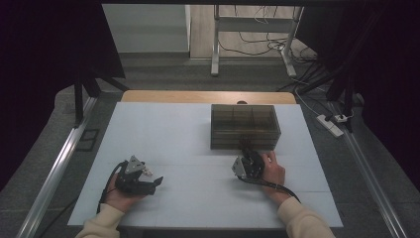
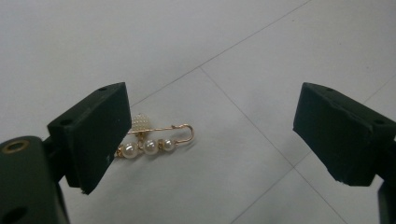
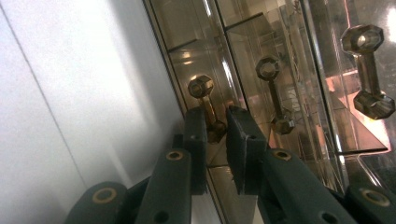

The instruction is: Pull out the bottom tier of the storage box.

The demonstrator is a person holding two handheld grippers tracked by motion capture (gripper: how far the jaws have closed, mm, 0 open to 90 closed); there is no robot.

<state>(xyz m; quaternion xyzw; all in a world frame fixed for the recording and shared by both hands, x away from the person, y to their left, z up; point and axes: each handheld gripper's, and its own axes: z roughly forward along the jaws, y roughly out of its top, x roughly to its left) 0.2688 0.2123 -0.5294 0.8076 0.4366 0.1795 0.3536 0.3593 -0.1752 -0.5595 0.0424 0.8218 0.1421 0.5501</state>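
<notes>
A recording lab or test room — a white work table [image 1: 163, 129] ringed by black curtains [image 1: 47, 59], metal rails [image 1: 54, 168], loose floor cables [image 1: 262, 47] and a power strip [image 1: 333, 125].

You wear cream, ribbed-cuffed sleeves on both arms. Your left tongs [image 1: 157, 181] are black, topped by a grey three-cornered plate, with a black cable looping off the body. Seen close in the left gripper view, their pads [image 2: 93, 135] are blocky, matte black wedges with small holes in the top faces, and a brass-ringed screw hole sits on the arm behind. Your right tongs [image 3: 215, 149] have dark green-black link arms with brass-rimmed pivots, and a black cable trails along your sleeve.
</notes>
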